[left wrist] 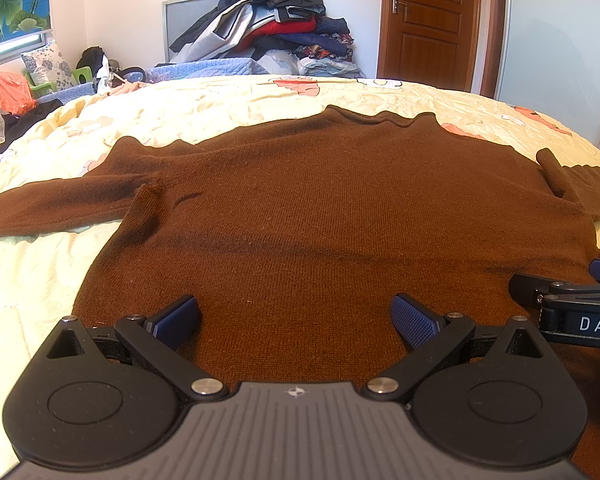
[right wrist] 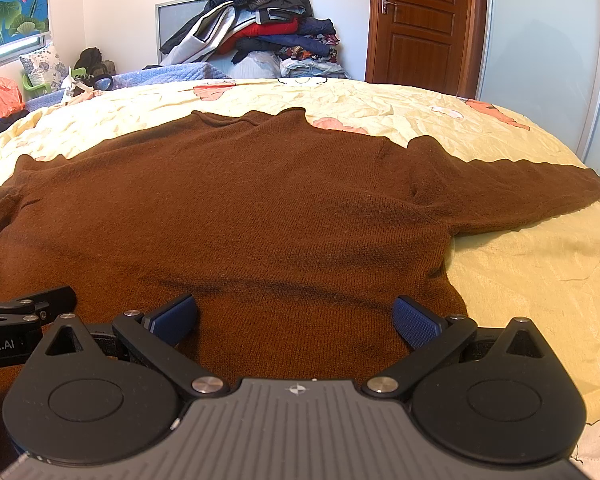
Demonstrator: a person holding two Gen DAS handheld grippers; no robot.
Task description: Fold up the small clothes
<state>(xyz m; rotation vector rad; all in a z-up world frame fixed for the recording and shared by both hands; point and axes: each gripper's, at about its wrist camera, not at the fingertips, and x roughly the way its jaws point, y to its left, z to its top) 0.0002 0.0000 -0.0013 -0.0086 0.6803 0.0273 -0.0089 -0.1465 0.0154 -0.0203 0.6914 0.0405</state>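
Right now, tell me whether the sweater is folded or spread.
Spread. The sweater lies flat on the bed, both sleeves stretched out sideways, no fold made. Both tongs hover open at its hem.

Left gripper (left wrist: 296,320) fills the bottom of its own view, its two blue-padded fingers (left wrist: 178,318) spread wide apart with nothing between them, black linkage arms angling back to round hubs at lower left and lower right. Right gripper (right wrist: 296,320) sits in the same pose in its own view, fingers (right wrist: 414,322) likewise splayed and empty. The two tools are side by side and level: part of the right gripper (left wrist: 568,304) juts in at the right edge of the left view, and part of the left gripper (right wrist: 16,320) shows at the left edge of the right view. No hand or sleeve shows.
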